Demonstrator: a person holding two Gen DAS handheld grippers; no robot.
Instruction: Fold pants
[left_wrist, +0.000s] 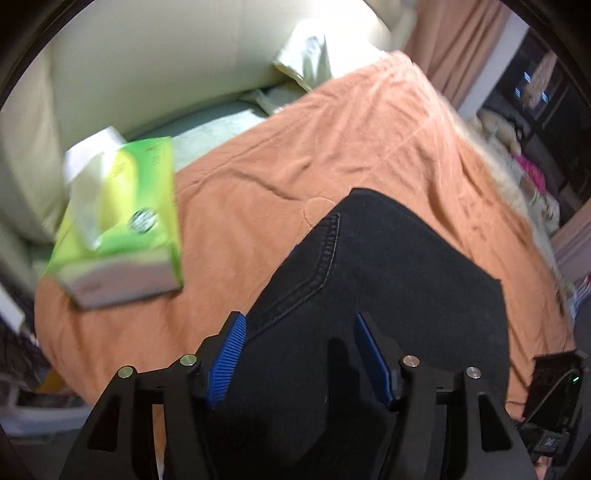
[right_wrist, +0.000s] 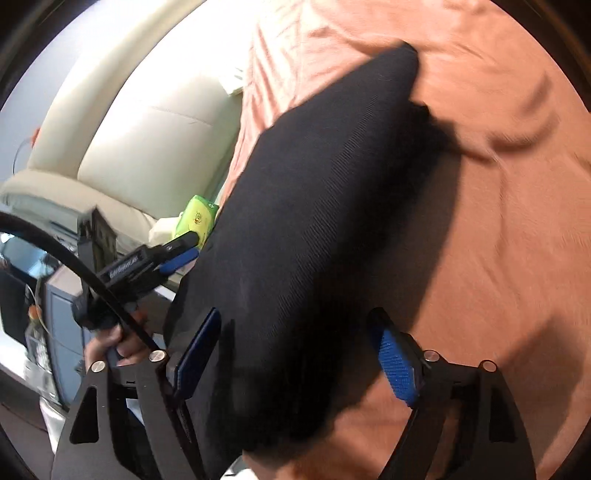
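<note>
Black pants (left_wrist: 373, 295) folded on the orange bedspread (left_wrist: 332, 140), left gripper (left_wrist: 299, 354) and right gripper (right_wrist: 295, 354) both spread wide over the pants, gripping nothing, green tissue box (left_wrist: 122, 218) left of the pants

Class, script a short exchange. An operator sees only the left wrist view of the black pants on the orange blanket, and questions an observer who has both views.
Operator: Is the right claw shut on the pants?
Observer: No. The right claw is open. The pants lie across its gap.
Operator: Is either of its fingers clear of the cloth?
Observer: Yes, one is over the bare blanket.
Operator: Where is my left claw from that side?
Observer: The left claw points at the pants' long edge, near the tissue box.
</note>
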